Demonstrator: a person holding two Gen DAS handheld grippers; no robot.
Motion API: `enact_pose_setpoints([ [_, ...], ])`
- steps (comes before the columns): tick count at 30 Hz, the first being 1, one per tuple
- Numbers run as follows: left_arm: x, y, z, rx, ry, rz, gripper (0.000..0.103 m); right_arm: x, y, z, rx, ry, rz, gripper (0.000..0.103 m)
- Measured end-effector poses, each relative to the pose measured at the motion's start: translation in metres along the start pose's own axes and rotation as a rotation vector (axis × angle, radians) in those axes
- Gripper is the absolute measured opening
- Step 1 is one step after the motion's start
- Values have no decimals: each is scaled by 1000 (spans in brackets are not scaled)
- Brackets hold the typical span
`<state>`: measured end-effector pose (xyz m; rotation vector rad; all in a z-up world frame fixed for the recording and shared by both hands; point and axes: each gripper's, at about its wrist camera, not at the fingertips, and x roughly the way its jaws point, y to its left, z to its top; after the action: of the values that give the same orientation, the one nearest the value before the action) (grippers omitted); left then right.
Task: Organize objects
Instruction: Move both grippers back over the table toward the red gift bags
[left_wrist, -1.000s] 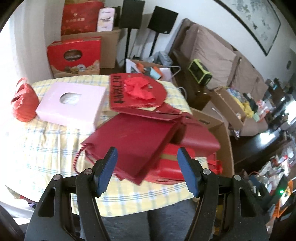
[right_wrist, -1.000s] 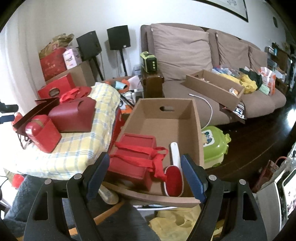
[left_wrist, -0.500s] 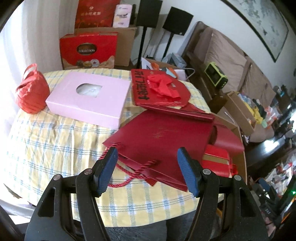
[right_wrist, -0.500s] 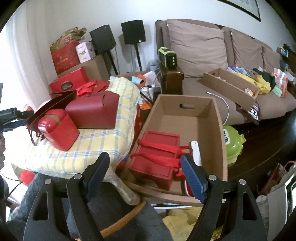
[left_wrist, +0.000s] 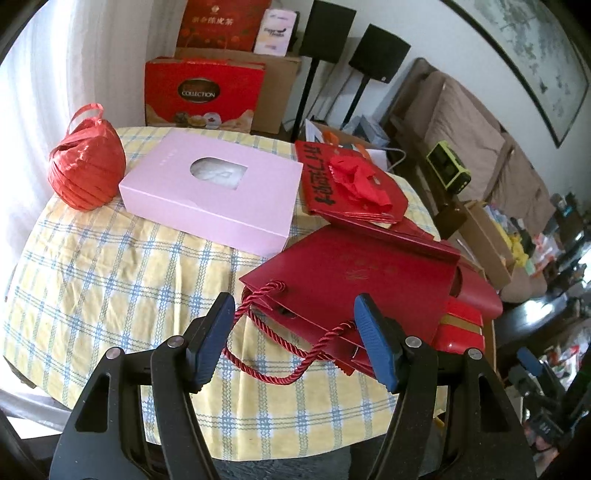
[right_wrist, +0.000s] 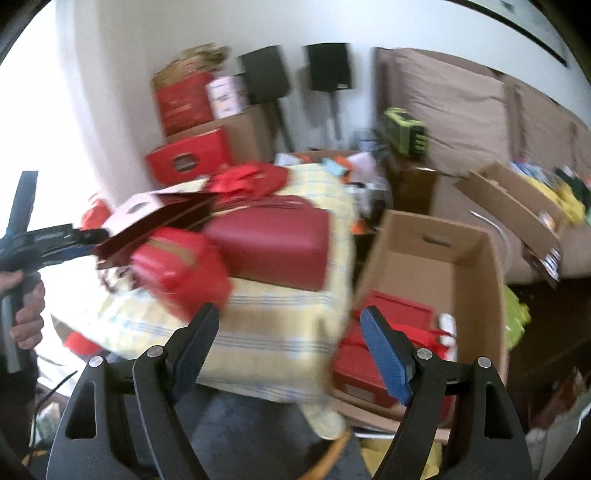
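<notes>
A dark red paper bag (left_wrist: 362, 280) lies flat on the table's yellow checked cloth (left_wrist: 110, 288). Its rope handles (left_wrist: 273, 354) lie between the fingers of my left gripper (left_wrist: 295, 336), which is open and not touching them. A glossy red box (left_wrist: 461, 328) and a dark red gable box (left_wrist: 476, 291) sit at the bag's right end. My right gripper (right_wrist: 290, 349) is open and empty, hovering off the table's near edge. That blurred view shows the glossy red box (right_wrist: 177, 269), the gable box (right_wrist: 273, 240) and my left gripper (right_wrist: 88, 236) held by a hand (right_wrist: 26, 314).
A pink window box (left_wrist: 214, 192), a red ribbon ball (left_wrist: 86, 166) and flat red bags with a bow (left_wrist: 351, 181) lie farther back. Right of the table, an open cardboard box (right_wrist: 476, 258) holds a ribboned red box (right_wrist: 369, 362). A sofa (right_wrist: 461, 110) is behind.
My left gripper has come down and in over the table, so the bag's rope handles now lie between its fingers. My right gripper has swung left from the cardboard box toward the table; its view is blurred.
</notes>
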<state>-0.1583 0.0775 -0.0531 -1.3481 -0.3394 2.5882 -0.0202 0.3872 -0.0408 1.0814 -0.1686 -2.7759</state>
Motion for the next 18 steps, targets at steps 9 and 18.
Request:
enact_pose_setpoints([
  [9, 1, 26, -6, -66, -13, -18, 64, 30, 70, 9, -100, 36, 141, 86],
  [18, 6, 72, -15, -179, -16, -36, 64, 69, 103, 1, -139, 57, 73, 96],
])
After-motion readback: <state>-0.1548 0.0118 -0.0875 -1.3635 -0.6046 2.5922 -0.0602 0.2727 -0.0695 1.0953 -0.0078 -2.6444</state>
